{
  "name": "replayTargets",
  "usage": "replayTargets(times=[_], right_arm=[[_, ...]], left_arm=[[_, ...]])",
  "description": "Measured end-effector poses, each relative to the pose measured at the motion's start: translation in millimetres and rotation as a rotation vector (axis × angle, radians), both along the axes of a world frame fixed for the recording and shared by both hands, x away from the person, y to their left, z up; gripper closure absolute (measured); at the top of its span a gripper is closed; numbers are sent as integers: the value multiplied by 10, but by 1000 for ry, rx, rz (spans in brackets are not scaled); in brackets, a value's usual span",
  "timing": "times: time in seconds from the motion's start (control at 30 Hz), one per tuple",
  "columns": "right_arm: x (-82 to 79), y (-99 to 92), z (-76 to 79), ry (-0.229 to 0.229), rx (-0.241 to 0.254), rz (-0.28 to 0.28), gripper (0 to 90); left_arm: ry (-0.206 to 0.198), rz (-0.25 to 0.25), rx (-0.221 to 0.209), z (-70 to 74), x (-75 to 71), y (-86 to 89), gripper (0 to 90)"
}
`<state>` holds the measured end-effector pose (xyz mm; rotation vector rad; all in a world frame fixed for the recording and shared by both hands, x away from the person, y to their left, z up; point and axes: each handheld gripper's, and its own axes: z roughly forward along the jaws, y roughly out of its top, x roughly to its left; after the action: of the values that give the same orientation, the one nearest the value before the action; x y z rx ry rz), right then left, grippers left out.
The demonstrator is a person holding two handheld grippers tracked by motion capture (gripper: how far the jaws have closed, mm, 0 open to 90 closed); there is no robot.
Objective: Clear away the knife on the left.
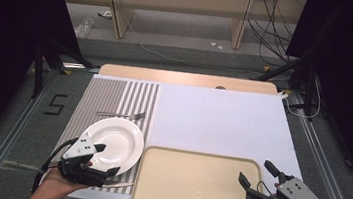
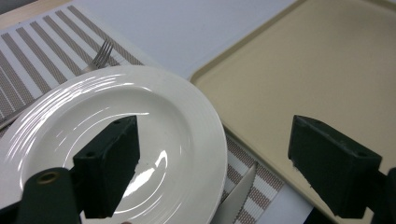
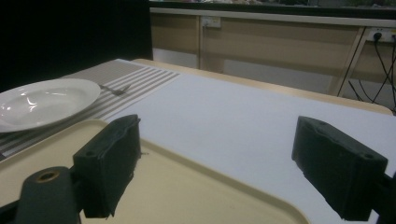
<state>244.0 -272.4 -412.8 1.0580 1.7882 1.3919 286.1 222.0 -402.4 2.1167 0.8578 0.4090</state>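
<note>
A white plate (image 1: 115, 143) (image 2: 93, 121) (image 3: 42, 100) rests on a striped placemat (image 1: 109, 99) at the table's left. Beyond the plate lies a fork (image 1: 122, 115) (image 2: 100, 53) (image 3: 114, 88). A knife tip (image 2: 240, 196) pokes out beside the plate's near rim. A beige tray (image 1: 194, 187) (image 2: 317, 70) (image 3: 187, 186) sits at the front centre. My left gripper (image 1: 107, 159) (image 2: 215, 163) hovers open over the plate's near edge, jaws wide apart. My right gripper (image 1: 256, 173) (image 3: 215, 168) is open above the tray's right end, holding nothing.
A white sheet (image 1: 222, 120) covers the middle and right of the wooden table (image 1: 187, 78). Cables (image 1: 273, 25) and wooden shelf legs (image 1: 116, 12) stand on the floor beyond the far edge. Dark curtains flank both sides.
</note>
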Motion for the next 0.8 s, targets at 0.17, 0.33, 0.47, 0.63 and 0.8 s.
replayTargets(times=[0.17, 0.33, 0.47, 0.63, 0.8], right_arm=[[1, 3, -3, 4, 1, 1, 165], [1, 3, -3, 5, 1, 1, 165], [2, 1, -3, 6, 1, 2, 165], [0, 4, -3, 7, 0, 4, 165], [0, 0, -2, 10, -1, 4, 165]], left_arm=[[29, 2, 31, -11, -8, 58, 170], [60, -13, 86, -31, -20, 70, 172], [79, -24, 121, -35, -34, 88, 175], [96, -35, 146, -24, -51, 116, 178], [123, -41, 180, -52, -60, 145, 181]])
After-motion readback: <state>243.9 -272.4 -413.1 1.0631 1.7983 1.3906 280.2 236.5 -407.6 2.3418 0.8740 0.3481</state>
